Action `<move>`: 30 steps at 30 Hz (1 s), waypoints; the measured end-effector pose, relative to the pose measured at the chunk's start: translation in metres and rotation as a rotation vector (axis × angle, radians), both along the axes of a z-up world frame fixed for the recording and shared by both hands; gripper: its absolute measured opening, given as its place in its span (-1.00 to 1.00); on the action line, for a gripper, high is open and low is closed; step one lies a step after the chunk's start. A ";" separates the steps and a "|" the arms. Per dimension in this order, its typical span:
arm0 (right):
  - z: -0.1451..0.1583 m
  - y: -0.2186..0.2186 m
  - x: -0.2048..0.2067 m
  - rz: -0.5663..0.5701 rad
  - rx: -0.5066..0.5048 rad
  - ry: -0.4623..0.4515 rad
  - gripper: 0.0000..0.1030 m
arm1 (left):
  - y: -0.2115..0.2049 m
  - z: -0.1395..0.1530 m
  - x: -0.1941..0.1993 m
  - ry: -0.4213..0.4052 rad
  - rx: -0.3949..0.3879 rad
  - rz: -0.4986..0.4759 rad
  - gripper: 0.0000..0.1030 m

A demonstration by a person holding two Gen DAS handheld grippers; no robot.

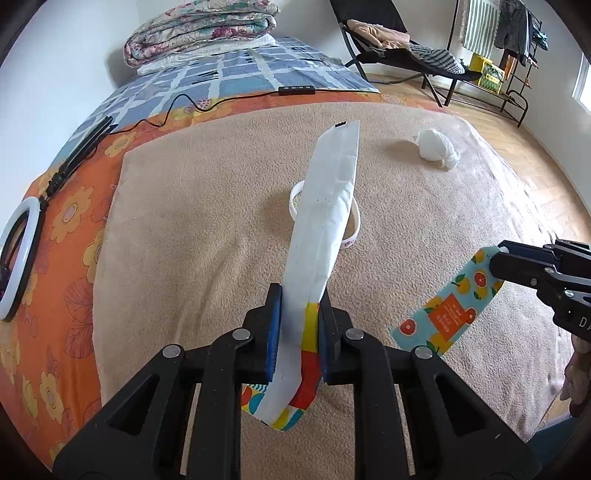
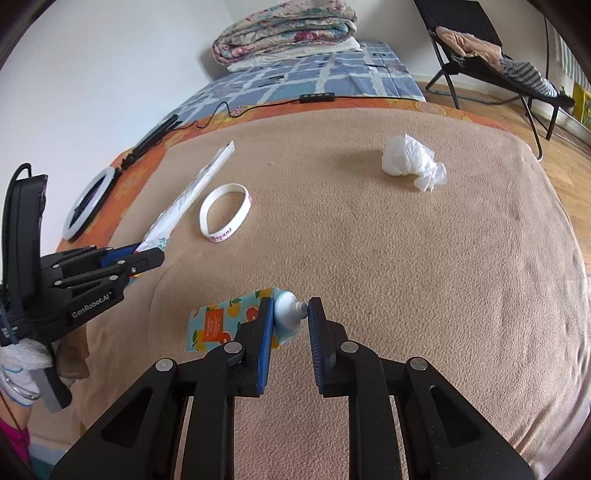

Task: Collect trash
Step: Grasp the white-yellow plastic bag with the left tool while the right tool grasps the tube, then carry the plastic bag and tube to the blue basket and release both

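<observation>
Both views are taken low and close over the beige blanket (image 1: pixel 207 206) (image 2: pixel 369 240), facing the folded quilt (image 1: pixel 199 29) (image 2: pixel 284 29); the white wristband (image 1: pixel 295 201) (image 2: pixel 225 212) and crumpled tissue (image 1: pixel 437 149) (image 2: pixel 412 160) are shared
</observation>
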State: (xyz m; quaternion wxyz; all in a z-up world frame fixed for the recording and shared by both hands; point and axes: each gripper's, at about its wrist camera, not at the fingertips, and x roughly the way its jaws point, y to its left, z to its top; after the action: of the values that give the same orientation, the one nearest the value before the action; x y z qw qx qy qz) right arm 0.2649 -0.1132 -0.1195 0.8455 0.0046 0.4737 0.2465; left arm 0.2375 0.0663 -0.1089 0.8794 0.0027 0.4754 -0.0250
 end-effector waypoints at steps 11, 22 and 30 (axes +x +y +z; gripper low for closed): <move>0.045 -0.001 -0.026 0.021 -0.031 -0.127 -0.68 | -0.007 0.034 -0.047 -0.026 -0.007 0.006 -0.70; 0.080 -0.003 -0.088 0.083 -0.057 -0.220 -0.68 | -0.033 0.075 -0.124 -0.080 0.006 -0.034 -0.70; 0.098 -0.010 -0.139 0.142 -0.047 -0.262 -0.68 | -0.044 0.087 -0.179 -0.095 -0.016 -0.037 -0.70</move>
State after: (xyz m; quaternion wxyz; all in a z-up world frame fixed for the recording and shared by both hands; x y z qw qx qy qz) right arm 0.1262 -0.1232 -0.0218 0.8805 -0.0811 0.3639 0.2929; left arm 0.0588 0.0225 -0.0217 0.9004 0.0057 0.4327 -0.0446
